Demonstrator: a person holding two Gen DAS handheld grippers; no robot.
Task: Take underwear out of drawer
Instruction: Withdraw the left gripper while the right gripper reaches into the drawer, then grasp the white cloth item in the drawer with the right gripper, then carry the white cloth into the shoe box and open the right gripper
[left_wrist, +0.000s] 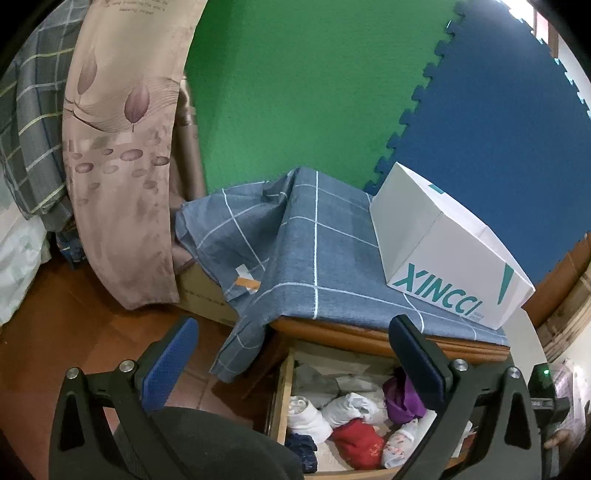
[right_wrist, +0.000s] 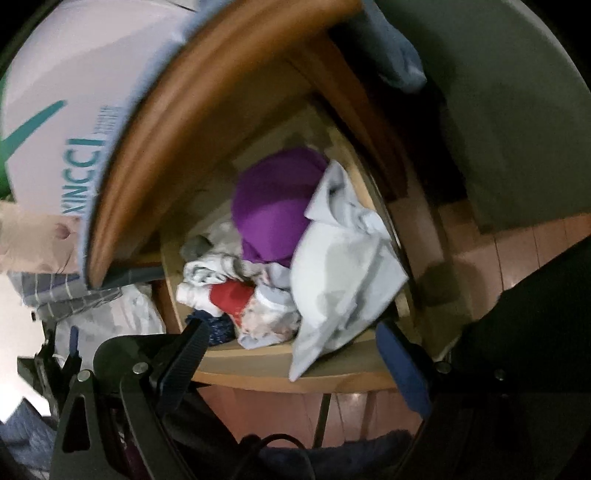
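The wooden drawer stands pulled out under the nightstand top. It holds rolled underwear: white pieces, a red one, a purple one, a navy one and a floral one. My left gripper hovers open above the drawer's left part and holds nothing. In the right wrist view, a pale grey-blue garment drapes over the drawer's front edge, beside the purple piece and the red piece. My right gripper is open just in front of that edge, with the garment's tip between its fingers, ungripped.
A blue checked cloth covers the nightstand, and a white XINCCI box sits on its right side. A floral curtain hangs to the left. Green and blue foam mats line the wall. The floor is brown tile.
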